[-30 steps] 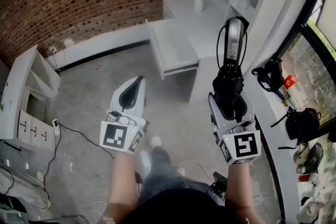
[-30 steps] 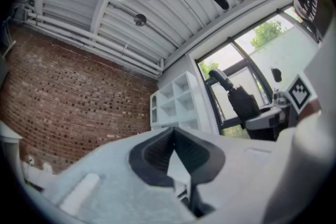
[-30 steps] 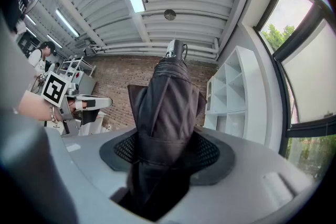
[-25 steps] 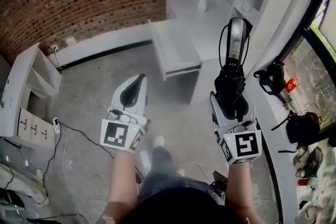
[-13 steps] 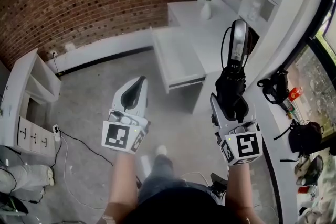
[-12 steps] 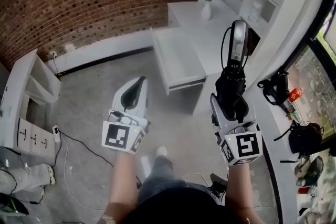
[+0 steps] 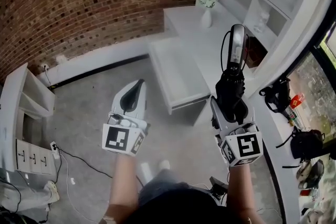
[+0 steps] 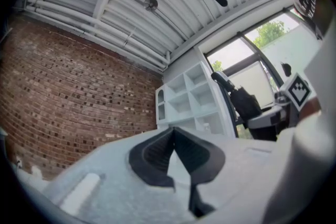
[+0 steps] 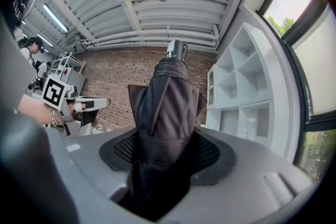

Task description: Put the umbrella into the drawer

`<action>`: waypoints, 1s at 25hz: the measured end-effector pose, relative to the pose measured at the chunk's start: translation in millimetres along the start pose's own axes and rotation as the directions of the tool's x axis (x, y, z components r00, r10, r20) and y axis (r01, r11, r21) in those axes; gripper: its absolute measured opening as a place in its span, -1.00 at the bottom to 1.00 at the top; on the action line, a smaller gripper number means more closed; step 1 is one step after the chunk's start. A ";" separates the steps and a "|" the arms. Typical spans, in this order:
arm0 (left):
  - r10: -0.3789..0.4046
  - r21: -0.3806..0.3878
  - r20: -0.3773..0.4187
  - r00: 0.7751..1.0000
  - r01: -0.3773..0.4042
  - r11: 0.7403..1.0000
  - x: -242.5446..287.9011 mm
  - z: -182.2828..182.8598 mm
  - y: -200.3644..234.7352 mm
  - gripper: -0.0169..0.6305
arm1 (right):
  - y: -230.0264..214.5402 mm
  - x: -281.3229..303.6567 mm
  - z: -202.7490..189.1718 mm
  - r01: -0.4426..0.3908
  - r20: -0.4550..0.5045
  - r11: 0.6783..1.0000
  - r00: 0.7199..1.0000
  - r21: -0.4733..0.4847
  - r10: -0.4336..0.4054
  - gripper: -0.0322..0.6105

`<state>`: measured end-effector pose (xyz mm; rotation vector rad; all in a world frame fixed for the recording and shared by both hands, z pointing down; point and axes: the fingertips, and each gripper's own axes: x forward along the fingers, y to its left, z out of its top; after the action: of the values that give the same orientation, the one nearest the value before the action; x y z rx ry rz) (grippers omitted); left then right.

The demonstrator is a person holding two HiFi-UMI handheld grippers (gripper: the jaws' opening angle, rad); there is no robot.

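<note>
Folded umbrella held upright in the right tongs, beside the open drawer.

The right tongs are clamped on the umbrella's dark fabric, and its handle points up and away from the person. In the head view the umbrella shows just right of the white drawer, which stands pulled out from the surface. The left tongs are pressed together at the tips with nothing between them, held over the floor left of the drawer. A vase stands on the surface.
</note>
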<state>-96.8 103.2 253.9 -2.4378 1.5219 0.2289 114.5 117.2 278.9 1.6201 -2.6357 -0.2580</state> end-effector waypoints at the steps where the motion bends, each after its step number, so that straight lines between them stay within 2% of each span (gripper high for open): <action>1: -0.003 0.000 -0.002 1.000 0.003 1.000 7.0 -3.4 7.9 -0.95 | -2.2 11.1 -1.0 0.005 -0.002 1.000 1.000 0.009 -0.005 -0.08; 10: -0.027 -0.017 -0.028 0.999 0.027 0.999 41.0 -31.9 70.7 -0.95 | 9.0 83.9 -20.4 0.035 -0.056 0.998 0.998 0.042 -0.033 -0.08; 18: -0.044 -0.083 -0.070 0.997 0.038 0.996 53.7 -66.5 82.9 -0.95 | 8.1 105.9 -44.7 0.049 -0.128 0.996 0.991 0.069 -0.040 -0.08; 25: -0.004 -0.095 -0.077 0.997 -0.003 0.995 73.7 -82.1 95.8 -0.95 | -8.1 126.2 -61.7 0.049 -0.134 0.996 0.990 0.076 -0.038 -0.08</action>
<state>-150.6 -24.6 299.7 -2.5484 1.5768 0.2137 71.6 -6.1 331.4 1.6569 -2.5443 -0.0452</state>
